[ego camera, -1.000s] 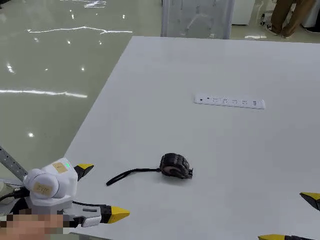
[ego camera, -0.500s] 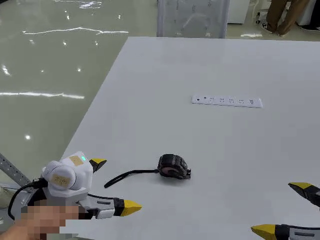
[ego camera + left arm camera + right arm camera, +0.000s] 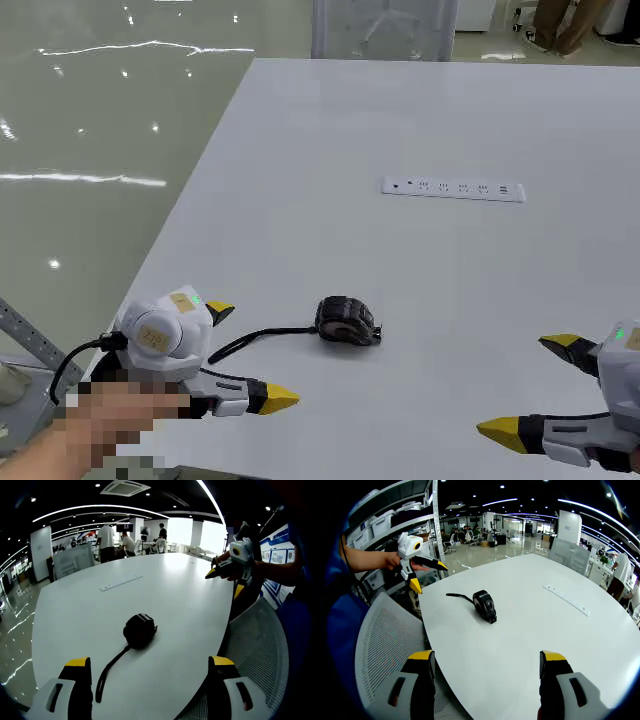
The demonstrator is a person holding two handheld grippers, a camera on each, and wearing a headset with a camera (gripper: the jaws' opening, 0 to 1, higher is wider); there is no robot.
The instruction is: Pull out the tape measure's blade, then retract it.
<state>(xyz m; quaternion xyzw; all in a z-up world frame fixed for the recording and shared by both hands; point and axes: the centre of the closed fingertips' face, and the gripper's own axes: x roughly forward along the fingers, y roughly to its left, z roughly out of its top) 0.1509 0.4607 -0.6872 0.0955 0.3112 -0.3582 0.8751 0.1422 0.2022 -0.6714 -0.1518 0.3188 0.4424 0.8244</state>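
A black tape measure (image 3: pixel 347 321) lies on the white table (image 3: pixel 400 120) near its front left corner, blade in, with its black wrist strap (image 3: pixel 255 340) trailing left. My left gripper (image 3: pixel 250 353) is open at the table's near left edge, its yellow tips either side of the strap's end and apart from it. In the left gripper view the tape measure (image 3: pixel 140 629) lies ahead of the open left gripper (image 3: pixel 150 662). My right gripper (image 3: pixel 528 387) is open at the lower right, well clear of the case. The right gripper view has the tape measure (image 3: pixel 485 605) ahead of the right gripper (image 3: pixel 487 656).
A white power strip (image 3: pixel 452 188) lies flat at mid-table beyond the tape measure. The table's left edge drops to a glossy floor. A grey chair back (image 3: pixel 380 28) stands at the far edge. A mesh chair (image 3: pixel 385 645) sits near the front edge.
Both grippers have come further onto the table: the left one forward and right toward the strap, the right one in from the lower right. The tape measure has not moved.
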